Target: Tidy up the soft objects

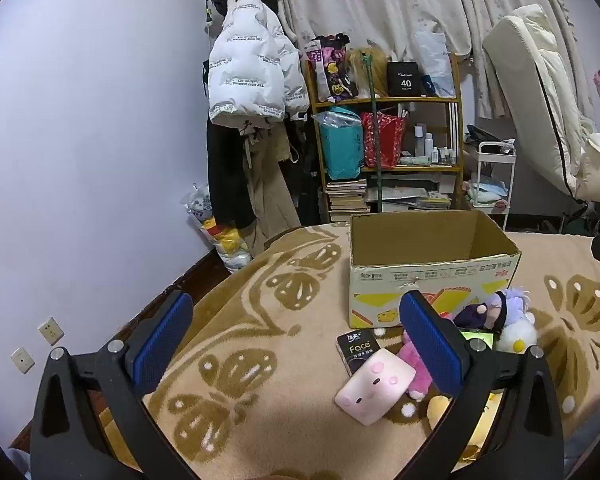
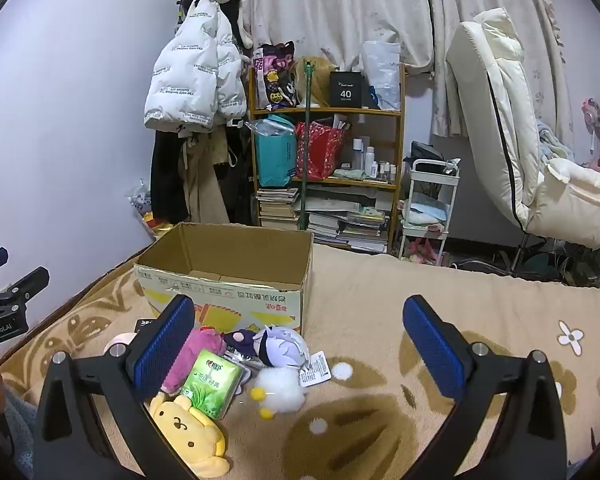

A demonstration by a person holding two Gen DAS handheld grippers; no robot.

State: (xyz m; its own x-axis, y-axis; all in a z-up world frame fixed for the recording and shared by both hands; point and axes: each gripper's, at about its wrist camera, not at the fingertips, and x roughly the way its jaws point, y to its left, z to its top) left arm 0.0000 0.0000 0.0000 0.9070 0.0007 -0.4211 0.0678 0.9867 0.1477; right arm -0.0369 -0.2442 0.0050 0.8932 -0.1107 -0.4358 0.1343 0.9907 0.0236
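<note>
Both grippers hung over a fleecy tan blanket point(image 2: 380, 292) with brown butterfly shapes, each with its ribbed blue pads spread wide and nothing between them: the left gripper point(image 1: 296, 344) and the right gripper point(image 2: 300, 344).

Nearest lay a plump yellow dog plush point(image 2: 192, 432), in front of the box point(image 2: 228, 276). On it leaned a glossy green tissue pack point(image 2: 212, 384). Beside that sat a fluffy white duck point(image 2: 278, 390) with yellow feet, then a purple-haired doll point(image 2: 276, 344) and a pink plush point(image 2: 196, 354), all in a loose heap before the box. A smooth pink pig pillow point(image 1: 374, 386) and a black tissue pack point(image 1: 358, 350) lay left of the heap.

The corrugated cardboard box stood open; only its bare walls and bottom flaps showed.
</note>
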